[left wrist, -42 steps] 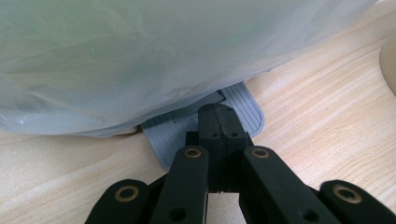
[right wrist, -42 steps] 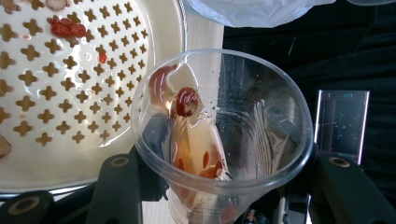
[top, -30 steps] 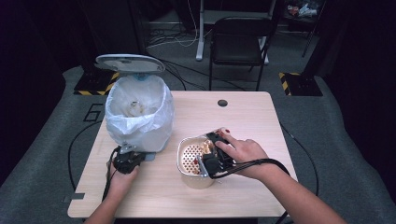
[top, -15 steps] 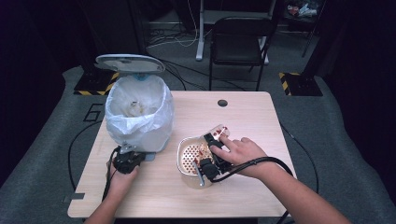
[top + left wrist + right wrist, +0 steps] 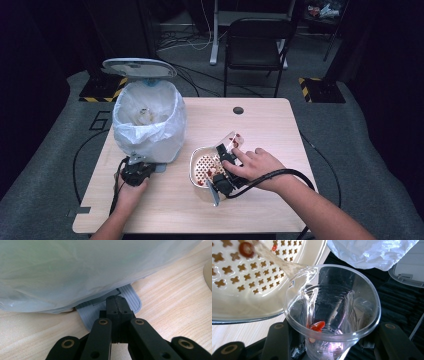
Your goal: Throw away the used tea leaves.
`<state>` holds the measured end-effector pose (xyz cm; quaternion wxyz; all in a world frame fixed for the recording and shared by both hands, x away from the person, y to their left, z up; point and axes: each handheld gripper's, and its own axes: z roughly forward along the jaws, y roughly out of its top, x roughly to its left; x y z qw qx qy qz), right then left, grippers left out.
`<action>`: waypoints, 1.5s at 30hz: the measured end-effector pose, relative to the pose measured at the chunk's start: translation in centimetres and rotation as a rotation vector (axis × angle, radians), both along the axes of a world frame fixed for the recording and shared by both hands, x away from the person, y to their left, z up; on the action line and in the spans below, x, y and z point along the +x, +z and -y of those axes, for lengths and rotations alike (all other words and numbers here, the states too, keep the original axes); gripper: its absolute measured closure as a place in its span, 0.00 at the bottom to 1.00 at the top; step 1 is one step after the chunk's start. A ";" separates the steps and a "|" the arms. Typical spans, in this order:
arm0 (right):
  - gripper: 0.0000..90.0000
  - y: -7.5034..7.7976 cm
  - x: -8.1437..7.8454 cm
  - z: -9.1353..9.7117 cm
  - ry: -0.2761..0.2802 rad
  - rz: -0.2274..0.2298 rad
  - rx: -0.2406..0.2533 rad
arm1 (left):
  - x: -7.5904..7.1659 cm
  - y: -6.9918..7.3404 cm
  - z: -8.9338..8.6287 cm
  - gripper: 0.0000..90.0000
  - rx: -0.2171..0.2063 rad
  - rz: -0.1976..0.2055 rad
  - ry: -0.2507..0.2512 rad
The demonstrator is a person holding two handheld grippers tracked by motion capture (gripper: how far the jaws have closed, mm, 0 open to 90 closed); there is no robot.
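Risk: clear cup (image 5: 332, 312), clamped in right hand-held gripper (image 5: 223, 167), tips liquid into colander (image 5: 202, 167); too fast = splash over rim onto tabletop (image 5: 270, 130). Left hand-held gripper (image 5: 116, 305) fully closed, pressing bin pedal (image 5: 130, 296); slip = lid drops.

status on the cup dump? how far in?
Done: bin lid is up, left tool shut on the pedal. In hand: right tool holds the clear cup tipped, liquid running into the strainer. Left: a red bit is in the cup; nothing binned yet.
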<state>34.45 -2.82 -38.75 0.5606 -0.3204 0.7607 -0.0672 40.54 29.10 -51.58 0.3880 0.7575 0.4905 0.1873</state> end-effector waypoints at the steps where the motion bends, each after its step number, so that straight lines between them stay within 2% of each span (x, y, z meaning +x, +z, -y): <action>1: 0.55 -0.2 -0.1 0.1 -0.009 0.001 0.013 | 0.0 0.0 0.0 1.00 -0.005 -0.002 0.004; 4: 0.55 -0.4 -0.2 0.1 -0.007 0.016 0.002 | -0.1 0.0 0.1 1.00 -0.008 -0.003 0.011; 13: 0.55 -0.3 -0.5 -0.1 0.002 0.018 0.007 | 0.0 0.0 0.1 1.00 -0.008 -0.003 0.011; 15: 0.56 -0.3 -0.4 -0.1 0.012 0.028 -0.006 | 0.0 0.0 0.1 1.00 -0.009 -0.003 0.012; 34: 0.56 -0.5 -0.7 0.1 0.010 0.041 -0.014 | 0.0 0.0 0.1 1.00 -0.009 -0.003 0.011; 43: 0.56 -1.4 -1.0 0.1 0.023 0.087 -0.039 | 0.0 0.0 0.1 1.00 -0.007 -0.003 0.010; 44: 0.56 -1.7 -1.0 0.2 0.053 0.140 -0.026 | 0.0 0.0 0.1 1.00 -0.008 -0.003 0.011; 45: 0.56 -2.0 -0.7 0.3 0.073 0.133 -0.034 | 0.0 0.0 0.1 1.00 -0.009 -0.003 0.011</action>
